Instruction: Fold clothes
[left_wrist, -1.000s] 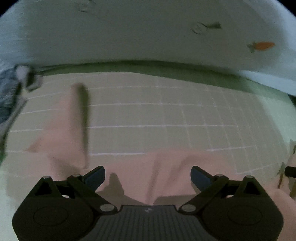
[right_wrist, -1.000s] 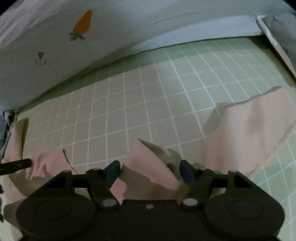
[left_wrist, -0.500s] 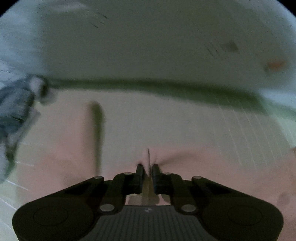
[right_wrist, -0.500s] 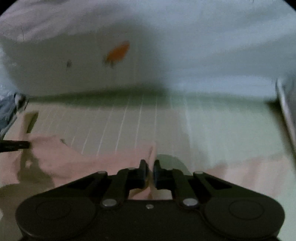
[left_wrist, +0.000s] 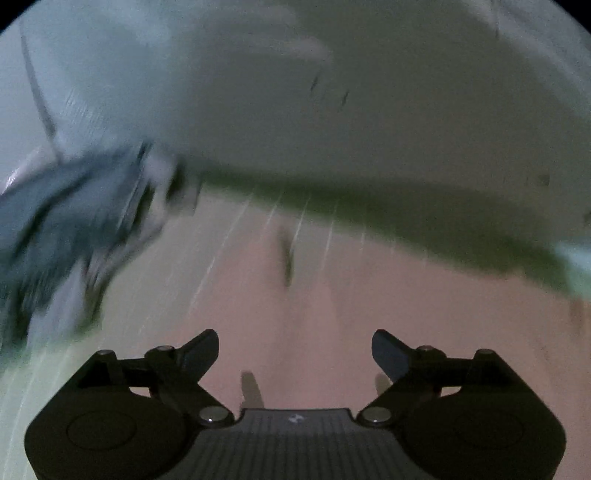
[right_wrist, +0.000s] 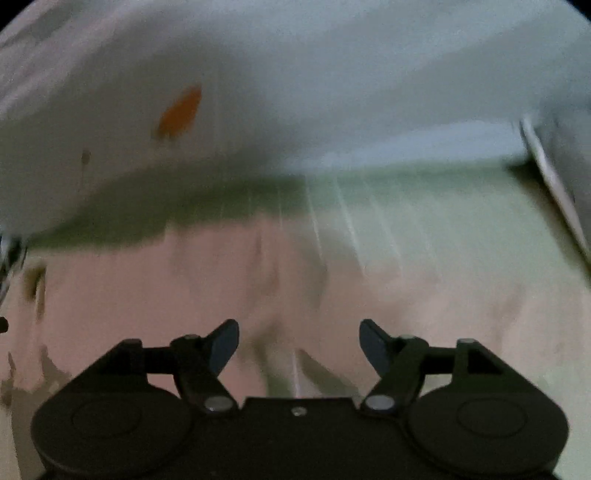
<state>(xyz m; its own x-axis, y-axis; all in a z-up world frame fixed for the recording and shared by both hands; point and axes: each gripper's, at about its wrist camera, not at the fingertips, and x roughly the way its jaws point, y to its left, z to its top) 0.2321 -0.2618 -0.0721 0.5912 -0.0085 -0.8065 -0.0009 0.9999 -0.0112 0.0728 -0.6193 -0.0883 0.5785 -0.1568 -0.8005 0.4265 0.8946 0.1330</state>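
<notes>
We see the left gripper (left_wrist: 295, 350) with its two fingers spread wide, nothing caught between them; the pink garment (left_wrist: 369, 332) lies flat just beyond and under the tips, but whether the tips touch it we cannot tell through the motion blur. The right gripper (right_wrist: 299, 343) stands the same way — jaws well apart, empty — above the same pink cloth (right_wrist: 147, 295), which spreads across the green gridded sheet (right_wrist: 424, 214). A narrow gap in the garment shows the sheet directly ahead of the right gripper's body.

We can read no writing anywhere. A small pale mark sits on the left gripper's ribbed housing, too small to make out. On the pale blue bedding (right_wrist: 332, 74) behind the sheet there is an orange carrot print (right_wrist: 181, 110), smeared by blur.

Both grippers point forward and low over the bed surface, roughly level, towards the bedding. In the left wrist view a heap of blue-grey cloth (left_wrist: 74, 221) lies to the left, at the edge of the sheet (left_wrist: 44, 369) — badly blurred. No hand or sleeve shows in either view.
</notes>
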